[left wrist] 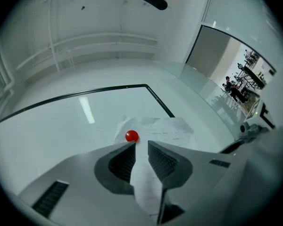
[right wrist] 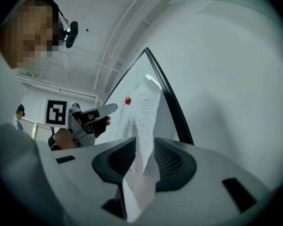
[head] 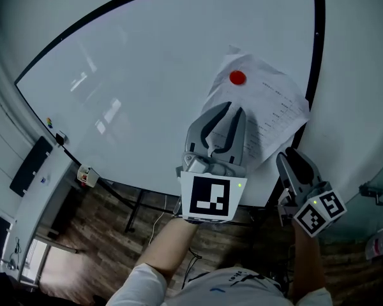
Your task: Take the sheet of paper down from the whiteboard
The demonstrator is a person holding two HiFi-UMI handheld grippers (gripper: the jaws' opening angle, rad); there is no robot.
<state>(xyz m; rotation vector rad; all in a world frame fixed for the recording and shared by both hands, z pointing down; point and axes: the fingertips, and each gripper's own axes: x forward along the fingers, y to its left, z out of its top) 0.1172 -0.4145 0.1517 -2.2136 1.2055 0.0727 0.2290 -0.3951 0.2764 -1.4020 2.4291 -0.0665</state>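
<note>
No word, number or brand can be read anywhere. The crumpled white sheet of paper [head: 274, 110] on the glossy white whiteboard [head: 147, 75] carries a column of short lines of fine dark print, too small and blurred to make out in any view. The white marker cube [head: 209, 197] on the left gripper [head: 235, 107] and the matching marker cube [head: 319, 211] on the right gripper [head: 291, 153] each show a black square filled with white blocks, a coded pattern without letters or digits.
</note>
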